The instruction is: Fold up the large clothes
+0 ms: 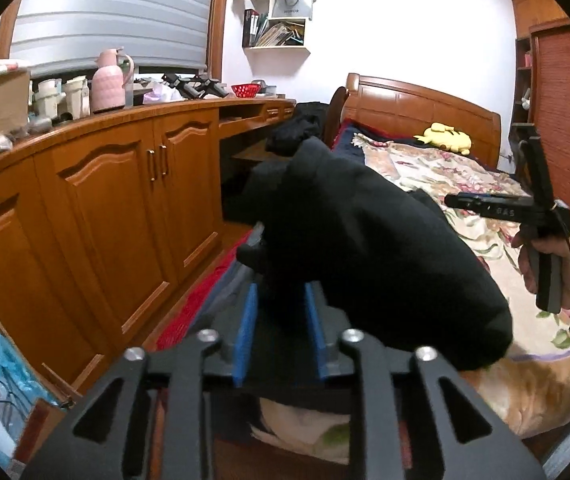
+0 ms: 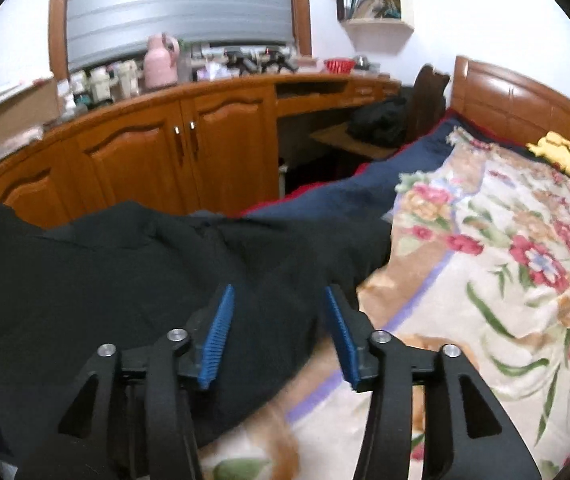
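Two grippers are showing: the left gripper (image 1: 281, 300) is pinching one black garment (image 1: 365, 248), and the right gripper (image 2: 281, 312) is hovering with its blue pads (image 2: 217, 340) apart. One more dark heap (image 1: 297, 128) is lying at the far left corner of the bed (image 1: 485, 184). One yellow plush toy (image 1: 447, 138) is resting against the headboard edge. Along the counter's back edge, one pink thermos (image 1: 109, 82) and one red basket (image 1: 245, 90) are standing. One wall shelf (image 1: 281, 16) is hanging above.
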A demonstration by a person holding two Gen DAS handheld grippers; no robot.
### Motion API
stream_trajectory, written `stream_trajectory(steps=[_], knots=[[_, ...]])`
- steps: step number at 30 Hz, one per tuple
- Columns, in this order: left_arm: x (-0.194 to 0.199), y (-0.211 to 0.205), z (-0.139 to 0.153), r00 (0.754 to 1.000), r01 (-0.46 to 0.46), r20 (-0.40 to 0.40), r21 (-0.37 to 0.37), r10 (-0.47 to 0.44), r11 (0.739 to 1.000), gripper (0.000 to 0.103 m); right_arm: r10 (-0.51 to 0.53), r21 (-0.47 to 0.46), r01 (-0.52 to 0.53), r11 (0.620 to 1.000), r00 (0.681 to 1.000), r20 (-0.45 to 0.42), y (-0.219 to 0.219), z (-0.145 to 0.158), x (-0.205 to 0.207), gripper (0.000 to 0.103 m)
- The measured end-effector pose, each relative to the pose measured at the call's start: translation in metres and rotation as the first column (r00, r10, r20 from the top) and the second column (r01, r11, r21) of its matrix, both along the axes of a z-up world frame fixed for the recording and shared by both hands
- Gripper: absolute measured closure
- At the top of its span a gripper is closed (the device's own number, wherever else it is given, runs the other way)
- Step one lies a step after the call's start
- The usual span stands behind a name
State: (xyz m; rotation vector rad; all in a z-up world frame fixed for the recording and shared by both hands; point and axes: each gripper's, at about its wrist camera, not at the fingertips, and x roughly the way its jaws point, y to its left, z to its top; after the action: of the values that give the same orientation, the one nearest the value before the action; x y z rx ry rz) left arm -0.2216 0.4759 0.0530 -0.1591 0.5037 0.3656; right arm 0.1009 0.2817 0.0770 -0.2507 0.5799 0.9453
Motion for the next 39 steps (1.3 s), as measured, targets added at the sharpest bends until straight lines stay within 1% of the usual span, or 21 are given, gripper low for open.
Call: stream_trajectory(steps=[2, 3, 5, 7, 10, 12, 13, 15, 16, 19, 21, 24, 27, 29, 31, 35, 39], knots=[[-0.008, -0.009, 0.009, 1.000, -0.004, 0.006, 0.030, 0.004, 1.000, 0.070, 0.044, 0.020, -0.044, 0.999, 0.999, -0.009, 0.001, 0.006, -0.013, 0.049], [-0.011, -0.011, 0.013, 1.000, -0.008, 0.007, 0.037, 0.008, 0.999, 0.067, 0.088, 0.034, -0.087, 0.996, 0.996, -0.022, 0.003, 0.009, -0.022, 0.049], [-0.018, -0.013, 0.023, 1.000, -0.009, 0.017, 0.049, 0.008, 0.999, 0.066, 0.153, 0.059, -0.150, 0.987, 0.988, -0.038, 0.010, 0.014, -0.038, 0.049], [-0.025, -0.014, 0.033, 0.999, -0.013, 0.030, 0.058, 0.011, 0.998, 0.065, 0.229, 0.091, -0.224, 0.970, 0.972, -0.052, 0.023, 0.020, -0.059, 0.049], [-0.035, -0.014, 0.045, 0.998, -0.028, 0.052, 0.059, 0.025, 0.998, 0.062, 0.314, 0.117, -0.305, 0.945, 0.947, -0.068, 0.045, 0.022, -0.088, 0.049], [-0.040, -0.010, 0.049, 0.998, -0.037, 0.059, 0.053, 0.034, 0.998, 0.060, 0.346, 0.098, -0.338, 0.936, 0.935, -0.081, 0.062, 0.015, -0.103, 0.050], [-0.041, -0.009, 0.050, 0.997, -0.041, 0.060, 0.052, 0.038, 0.998, 0.060, 0.357, 0.063, -0.352, 0.934, 0.928, -0.107, 0.074, 0.005, -0.110, 0.059], [-0.045, -0.005, 0.053, 0.997, -0.052, 0.061, 0.056, 0.049, 0.997, 0.059, 0.378, 0.000, -0.386, 0.923, 0.904, -0.198, 0.094, -0.021, -0.117, 0.062], [-0.045, -0.003, 0.054, 0.997, -0.054, 0.063, 0.054, 0.050, 0.997, 0.058, 0.378, -0.020, -0.391, 0.920, 0.901, -0.212, 0.099, -0.030, -0.119, 0.062], [-0.047, 0.003, 0.055, 0.996, -0.062, 0.072, 0.050, 0.059, 0.997, 0.054, 0.367, -0.054, -0.385, 0.921, 0.907, -0.207, 0.107, -0.056, -0.128, 0.062], [-0.047, 0.004, 0.054, 0.996, -0.061, 0.071, 0.050, 0.058, 0.997, 0.050, 0.363, -0.065, -0.380, 0.923, 0.912, -0.190, 0.108, -0.062, -0.135, 0.062], [-0.045, 0.003, 0.054, 0.996, -0.058, 0.070, 0.046, 0.055, 0.997, 0.049, 0.362, -0.105, -0.379, 0.920, 0.920, -0.151, 0.111, -0.067, -0.145, 0.062], [-0.041, -0.004, 0.053, 0.997, -0.048, 0.069, 0.050, 0.044, 0.998, 0.049, 0.355, -0.082, -0.368, 0.926, 0.925, -0.138, 0.104, -0.065, -0.141, 0.062], [-0.038, -0.008, 0.054, 0.997, -0.049, 0.069, 0.058, 0.045, 0.997, 0.048, 0.335, -0.043, -0.343, 0.939, 0.934, -0.123, 0.094, -0.058, -0.138, 0.062], [-0.035, -0.013, 0.054, 0.997, -0.035, 0.068, 0.057, 0.031, 0.998, 0.048, 0.325, -0.023, -0.329, 0.944, 0.940, -0.104, 0.083, -0.048, -0.139, 0.062], [-0.025, -0.030, 0.055, 0.998, -0.002, 0.061, 0.064, -0.002, 0.998, 0.048, 0.285, 0.009, -0.285, 0.959, 0.957, -0.057, 0.045, -0.026, -0.135, 0.061], [-0.010, -0.051, 0.056, 0.997, 0.040, 0.069, 0.059, -0.044, 0.997, 0.048, 0.221, 0.019, -0.221, 0.975, 0.974, -0.040, 0.006, -0.016, -0.122, 0.061]])
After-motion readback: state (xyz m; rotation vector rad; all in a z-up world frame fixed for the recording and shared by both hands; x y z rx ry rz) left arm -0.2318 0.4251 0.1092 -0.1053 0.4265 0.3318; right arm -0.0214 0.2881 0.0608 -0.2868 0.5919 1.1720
